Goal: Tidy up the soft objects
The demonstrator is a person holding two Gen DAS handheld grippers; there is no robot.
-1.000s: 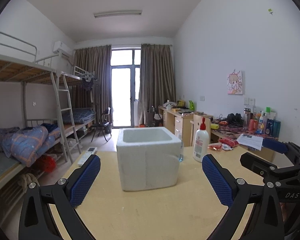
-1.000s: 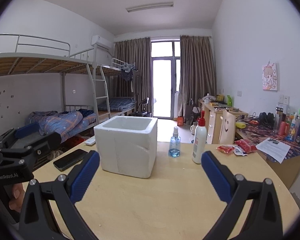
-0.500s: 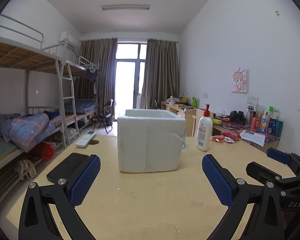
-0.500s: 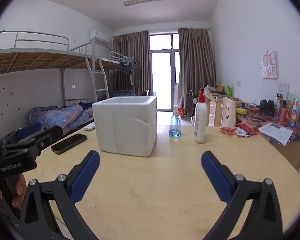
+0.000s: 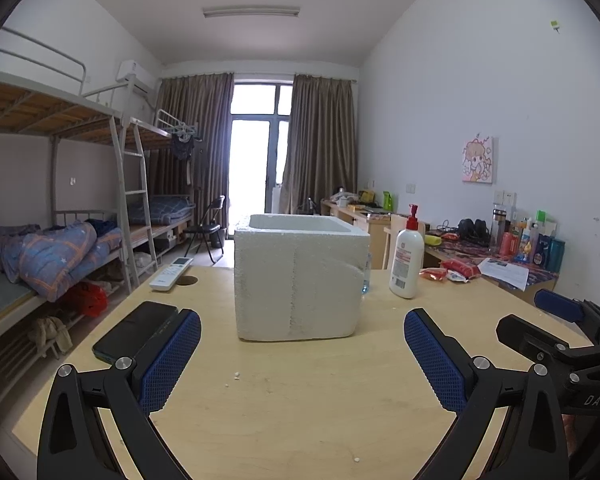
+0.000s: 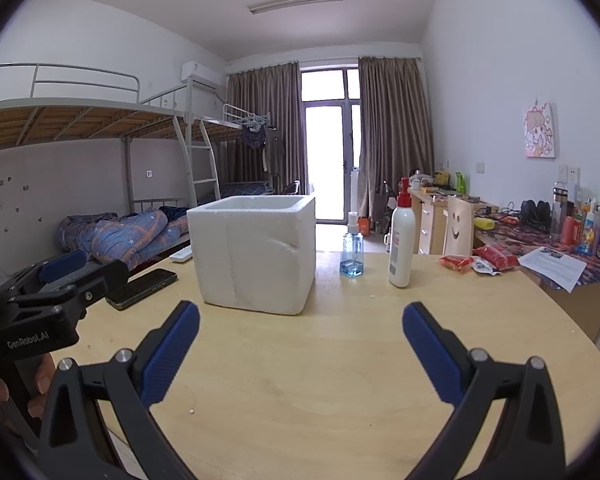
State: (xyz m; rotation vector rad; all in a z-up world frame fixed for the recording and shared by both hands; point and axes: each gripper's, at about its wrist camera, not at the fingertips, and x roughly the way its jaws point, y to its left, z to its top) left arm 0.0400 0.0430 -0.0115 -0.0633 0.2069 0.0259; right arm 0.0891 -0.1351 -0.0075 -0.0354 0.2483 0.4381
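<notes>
On the round pale wooden table (image 5: 300, 408): layout as listed below.
Container: white open-topped foam box (image 5: 300, 280), upright near the table's middle, ahead of both tools.
Left gripper (image 5: 302, 350): jaws spread wide, nothing between the blue textured pads (image 5: 168, 364); held low over the table, facing the box.
Right gripper (image 6: 300, 346): jaws likewise released and empty, aimed at the same box from slightly to its right.
Objects beside the box: black smartphone (image 5: 134, 332) lying flat to its left; white remote control (image 5: 171, 279) further back; white lotion bottle with red pump (image 6: 401, 240) and small clear spray bottle with blue liquid (image 6: 352, 254) standing to its right.
Far right edge: red snack packets (image 6: 476, 260) and a printed paper sheet (image 6: 552, 266).
Task item location: no soft object can be identified on the table; the box probably serves as the receptacle or holds the items.
Step in hand: judged to be the start; nothing gripped, nothing sorted.
Next move: likely requires locating a soft item, then bringing one open gripper around it and closing gently, since soft goods deform.
Hidden: the box interior is not visible from either camera's height, so its contents cannot be stated.
Cut off: the near table rim, behind the gripper frames.
Hard to read: labels on the bottles.
</notes>
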